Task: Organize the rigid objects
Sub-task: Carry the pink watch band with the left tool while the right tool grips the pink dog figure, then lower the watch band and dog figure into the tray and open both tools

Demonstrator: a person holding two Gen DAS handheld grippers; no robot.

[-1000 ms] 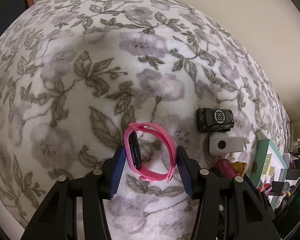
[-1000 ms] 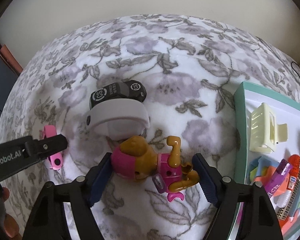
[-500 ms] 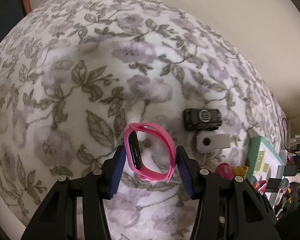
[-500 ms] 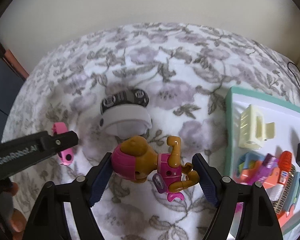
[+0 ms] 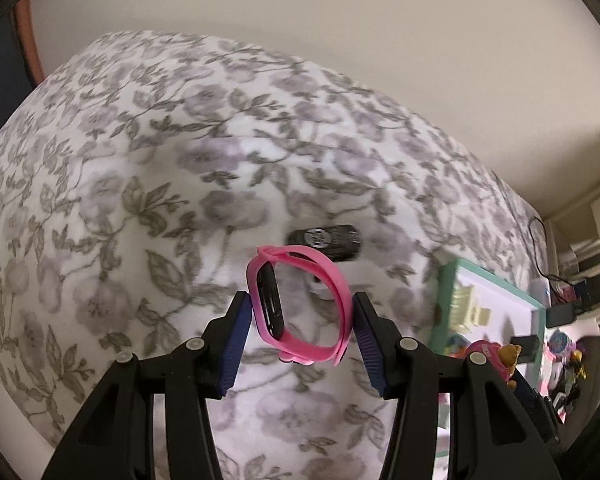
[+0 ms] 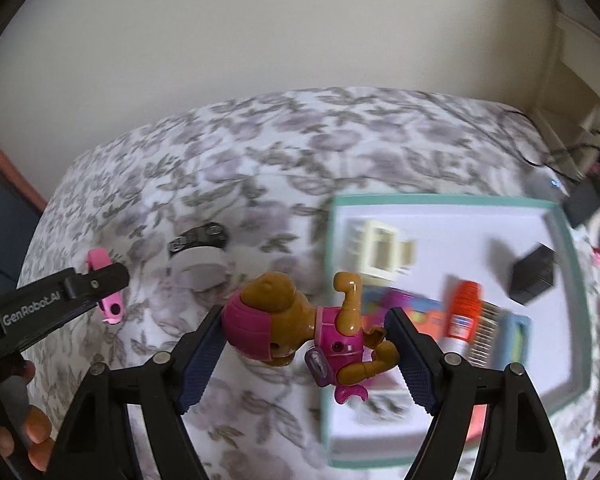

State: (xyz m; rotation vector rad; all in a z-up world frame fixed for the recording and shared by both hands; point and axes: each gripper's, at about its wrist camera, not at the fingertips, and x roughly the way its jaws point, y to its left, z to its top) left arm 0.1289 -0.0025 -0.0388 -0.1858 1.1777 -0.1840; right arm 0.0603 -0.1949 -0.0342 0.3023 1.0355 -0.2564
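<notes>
A floral blanket covers the bed below a plain wall. The left gripper is clamped across a pink fitness band, held clear of the blanket; it looks light and springy, best pinched across its loop. The right gripper grips a brown-and-pink toy dog, hard and probably slippery, beside the teal-rimmed tray.

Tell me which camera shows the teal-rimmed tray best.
The right wrist view. There the teal-rimmed tray lies almost wholly in frame, its white floor, cream clip and orange-capped tube visible, though blurred and partly behind the right gripper. The left wrist view catches only a sliver of the tray at the right edge.
</notes>
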